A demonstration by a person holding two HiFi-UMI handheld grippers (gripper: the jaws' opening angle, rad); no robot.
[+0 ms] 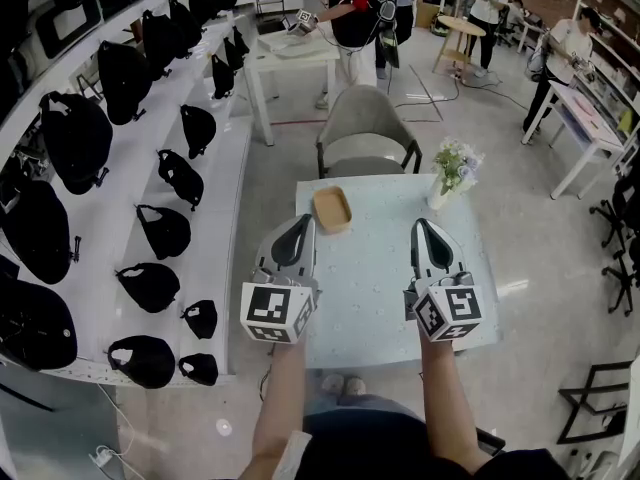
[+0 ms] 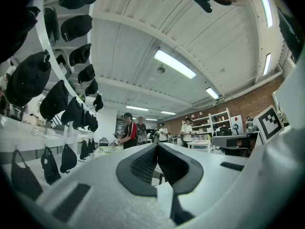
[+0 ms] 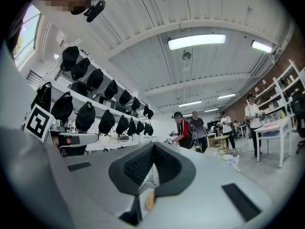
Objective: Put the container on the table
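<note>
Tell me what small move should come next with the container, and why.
Probably just draw both hands back, with no new grasp. The tan container already sits flat on the table, near its far left corner and apart from the flower vase. The left tongs and right tongs are shut and hold nothing.

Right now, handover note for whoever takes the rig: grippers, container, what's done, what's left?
Left gripper: shut, empty, held over the table's near side.
Right gripper: shut, empty, held level with the left.
Container: tan, on the white table toward its far left corner, touched by neither gripper.
Done: the container appears to be placed.
Left: probably nothing.
</note>
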